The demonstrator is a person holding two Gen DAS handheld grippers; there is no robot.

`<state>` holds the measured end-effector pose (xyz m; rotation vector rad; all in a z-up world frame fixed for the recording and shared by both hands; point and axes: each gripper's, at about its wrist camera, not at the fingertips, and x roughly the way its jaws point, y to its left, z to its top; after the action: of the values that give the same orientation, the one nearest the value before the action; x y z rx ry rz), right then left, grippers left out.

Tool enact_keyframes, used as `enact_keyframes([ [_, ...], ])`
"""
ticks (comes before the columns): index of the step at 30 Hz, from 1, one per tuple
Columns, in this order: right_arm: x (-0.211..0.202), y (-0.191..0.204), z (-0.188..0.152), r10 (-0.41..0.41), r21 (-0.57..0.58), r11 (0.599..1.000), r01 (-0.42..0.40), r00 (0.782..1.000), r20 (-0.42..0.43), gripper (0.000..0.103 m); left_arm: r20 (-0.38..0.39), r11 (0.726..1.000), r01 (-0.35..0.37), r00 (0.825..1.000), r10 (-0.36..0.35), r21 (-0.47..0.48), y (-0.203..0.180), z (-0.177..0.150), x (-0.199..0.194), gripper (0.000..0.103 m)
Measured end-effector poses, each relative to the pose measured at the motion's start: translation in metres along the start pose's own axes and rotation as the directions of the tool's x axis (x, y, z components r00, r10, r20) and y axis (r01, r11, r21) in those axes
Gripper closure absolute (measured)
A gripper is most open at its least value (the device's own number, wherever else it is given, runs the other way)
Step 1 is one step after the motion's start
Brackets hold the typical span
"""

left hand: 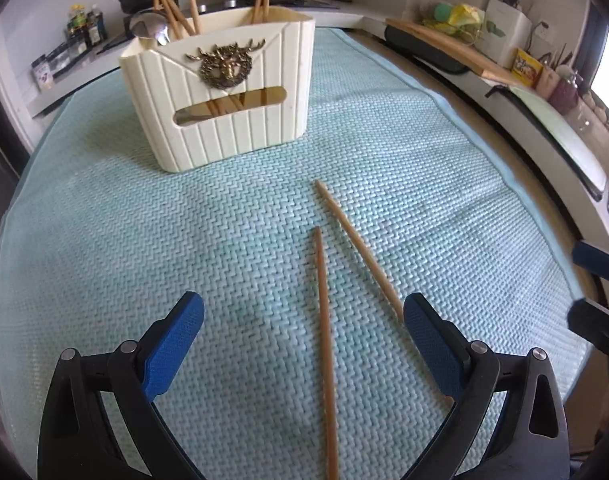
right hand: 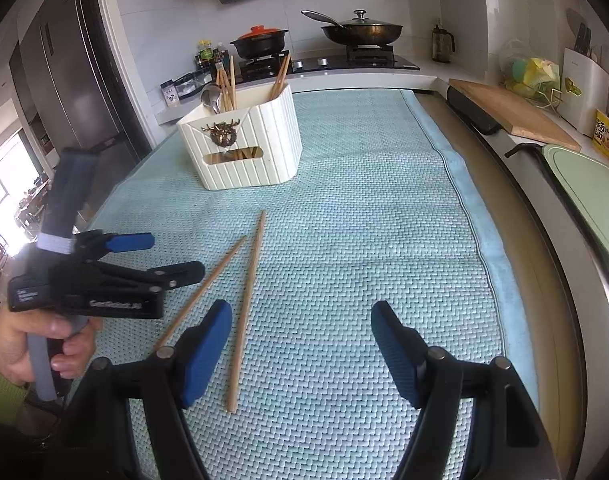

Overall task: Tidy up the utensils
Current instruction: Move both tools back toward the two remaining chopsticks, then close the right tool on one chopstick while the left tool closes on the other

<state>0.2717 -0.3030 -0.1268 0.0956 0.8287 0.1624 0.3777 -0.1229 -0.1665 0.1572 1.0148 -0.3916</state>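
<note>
- Wooden chopsticks, two of them, lie loose on the pale blue woven mat [left hand: 144, 240]; we see one chopstick [left hand: 324, 344] running up between the fingers of our left gripper [left hand: 304, 320], and the other chopstick [left hand: 356, 248] slanting away just beside that gripper's right finger.
- Our left gripper hangs released above the mat, its blue pads wide apart and pressing on nothing.
- Our right gripper [right hand: 300, 332] is likewise released, with only bare mat between its pads; both chopsticks lie to its left, the nearer chopstick [right hand: 246, 308] just past its left finger and the farther one [right hand: 202, 292] passing behind that finger.
- Ahead of both grippers, well apart from the loose pair, stands the cream ribbed holder [left hand: 220, 100] with a brass crest on its front.
- We see more chopsticks and a metal spoon [left hand: 152, 28] standing upright in that holder.
- From the right wrist, a hand [right hand: 36, 340] grips the left gripper's handle, off to the left.
</note>
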Motion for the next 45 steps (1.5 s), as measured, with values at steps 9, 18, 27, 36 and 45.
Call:
enact_keyframes([
  [9,0.014,-0.009,0.009,-0.005,-0.002,1.0,0.004,1.0,-0.03,0.029,-0.064,0.997,-0.078,0.995,0.079,0.014,0.006,0.009,0.044,0.01],
  [18,0.045,0.004,0.031,0.027,-0.031,0.999,-0.029,0.997,-0.068,0.029,-0.048,0.997,-0.074,0.996,0.074,0.008,0.024,0.001,0.035,0.028],
  [27,0.132,0.035,0.065,0.046,-0.138,0.987,-0.081,0.97,-0.24,0.04,-0.034,0.997,-0.051,0.998,0.049,-0.057,0.037,-0.019,0.019,0.03],
  [36,0.183,0.087,0.072,-0.093,-0.344,0.939,-0.007,0.957,-0.274,0.085,-0.013,0.987,-0.001,1.0,-0.001,-0.163,0.066,-0.024,0.007,0.03],
  [45,0.164,0.043,0.07,-0.09,-0.258,0.966,0.021,0.961,-0.261,0.097,-0.037,0.979,0.039,0.998,-0.047,-0.199,0.064,-0.024,0.003,0.029],
])
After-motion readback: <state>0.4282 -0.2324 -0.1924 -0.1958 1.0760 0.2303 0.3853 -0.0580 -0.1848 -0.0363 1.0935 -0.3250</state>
